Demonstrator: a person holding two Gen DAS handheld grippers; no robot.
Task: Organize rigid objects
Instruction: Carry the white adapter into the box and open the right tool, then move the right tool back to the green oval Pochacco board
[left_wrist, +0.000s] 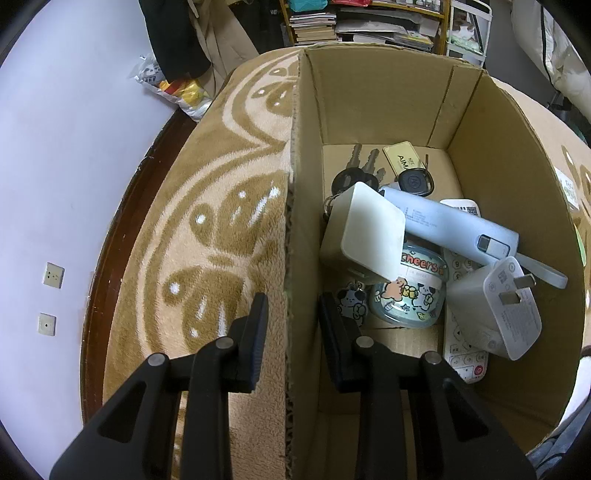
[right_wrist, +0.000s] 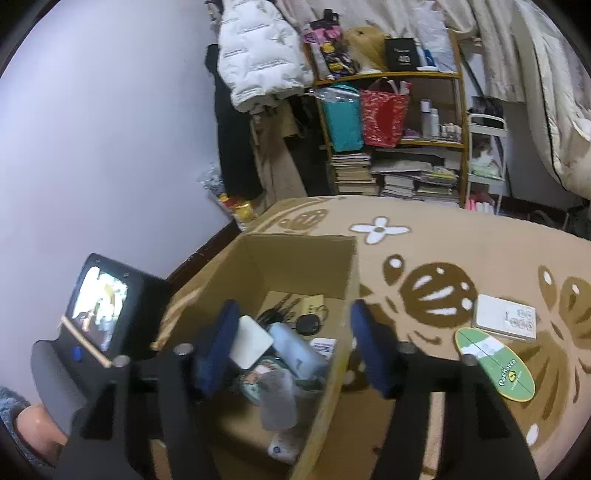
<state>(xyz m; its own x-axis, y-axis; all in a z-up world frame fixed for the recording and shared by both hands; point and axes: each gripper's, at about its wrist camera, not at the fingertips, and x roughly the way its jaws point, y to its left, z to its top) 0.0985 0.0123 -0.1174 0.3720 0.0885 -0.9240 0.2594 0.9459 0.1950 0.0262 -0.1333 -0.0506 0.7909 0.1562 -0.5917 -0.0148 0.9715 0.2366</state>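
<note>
An open cardboard box (left_wrist: 373, 96) stands on a brown and cream plush cover. Inside lie keys (left_wrist: 354, 173), a gold tag (left_wrist: 402, 158), a white block (left_wrist: 369, 229), a pale blue power bank (left_wrist: 454, 221), a cartoon case (left_wrist: 410, 291), a white plug charger (left_wrist: 495, 310) and a remote (left_wrist: 465, 354). My left gripper (left_wrist: 293, 319) straddles the box's left wall with narrow jaws, and a strip of cover shows beside the outer pad. My right gripper (right_wrist: 295, 345) hangs open over the box (right_wrist: 295, 258). Below it sits a blurred grey object (right_wrist: 277, 402), apart from both pads.
On the cover right of the box lie a flat white box (right_wrist: 504, 317) and a green oval card (right_wrist: 495, 365). A shelf of books (right_wrist: 391, 177) stands behind. The pale wall (left_wrist: 55, 147) and a dark wooden edge (left_wrist: 110, 258) run along the left.
</note>
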